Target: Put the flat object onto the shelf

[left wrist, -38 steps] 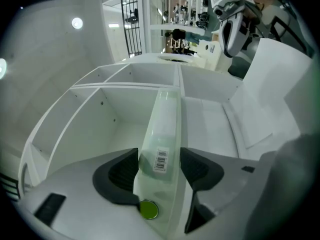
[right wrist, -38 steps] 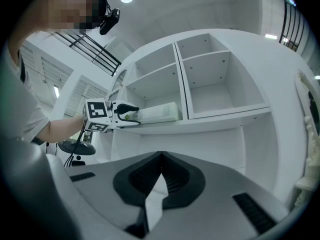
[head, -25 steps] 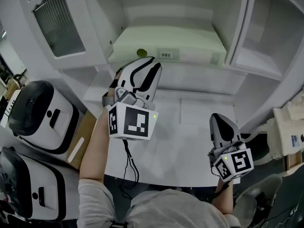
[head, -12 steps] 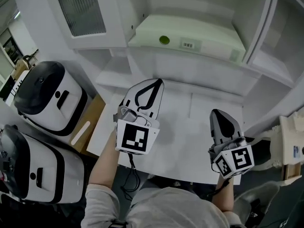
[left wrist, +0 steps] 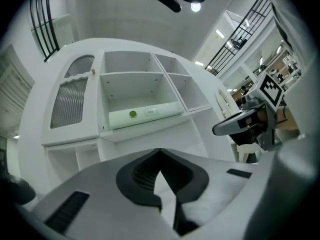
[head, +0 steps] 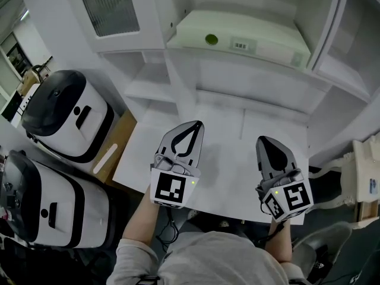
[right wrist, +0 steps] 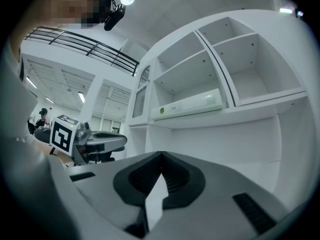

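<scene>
The flat box (head: 240,37) is seen lying on the shelf (left wrist: 156,132), long side forward. It is judged stiff and light, best taken by that front edge. The left gripper (head: 196,127) and right gripper (head: 265,141) are held closed, empty.

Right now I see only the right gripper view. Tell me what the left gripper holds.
Observer: Nothing. Its own view shows the left gripper with jaws together and empty.
Operator: Now report what stands off to its left.
Observer: A white-and-black machine and a second one stand beside the table, with a brown box next to them.
Operator: Give me my own position.
Observer: The right gripper is above the table's near right corner.
</scene>
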Motion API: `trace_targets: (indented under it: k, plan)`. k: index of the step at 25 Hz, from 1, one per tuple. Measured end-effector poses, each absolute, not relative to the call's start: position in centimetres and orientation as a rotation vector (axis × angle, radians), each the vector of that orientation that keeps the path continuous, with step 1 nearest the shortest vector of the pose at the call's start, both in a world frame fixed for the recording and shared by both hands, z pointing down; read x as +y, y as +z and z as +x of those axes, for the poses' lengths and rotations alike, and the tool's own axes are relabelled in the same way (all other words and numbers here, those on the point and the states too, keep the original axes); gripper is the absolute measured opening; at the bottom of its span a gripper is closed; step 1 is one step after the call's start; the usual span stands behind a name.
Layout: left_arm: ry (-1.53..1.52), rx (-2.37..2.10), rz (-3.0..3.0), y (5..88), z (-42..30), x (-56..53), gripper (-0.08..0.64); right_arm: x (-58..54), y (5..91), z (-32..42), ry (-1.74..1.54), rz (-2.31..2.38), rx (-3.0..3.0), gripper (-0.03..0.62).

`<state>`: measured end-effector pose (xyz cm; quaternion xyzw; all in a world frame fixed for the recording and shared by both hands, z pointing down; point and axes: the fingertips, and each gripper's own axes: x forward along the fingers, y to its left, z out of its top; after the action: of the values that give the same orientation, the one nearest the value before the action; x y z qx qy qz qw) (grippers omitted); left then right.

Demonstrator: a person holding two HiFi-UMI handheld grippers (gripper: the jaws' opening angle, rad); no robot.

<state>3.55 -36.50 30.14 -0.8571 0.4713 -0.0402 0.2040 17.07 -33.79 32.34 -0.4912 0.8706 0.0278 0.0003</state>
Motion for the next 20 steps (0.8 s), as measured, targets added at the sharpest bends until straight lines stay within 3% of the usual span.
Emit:
trace_targets:
  k: [20]
  plan:
    - [0.015, 1.354, -2.523, 31.5, 3.5, -33.6, 0.014, -31.7, 32.7, 16.4, 0.041, -1.538, 2.719, 0.009]
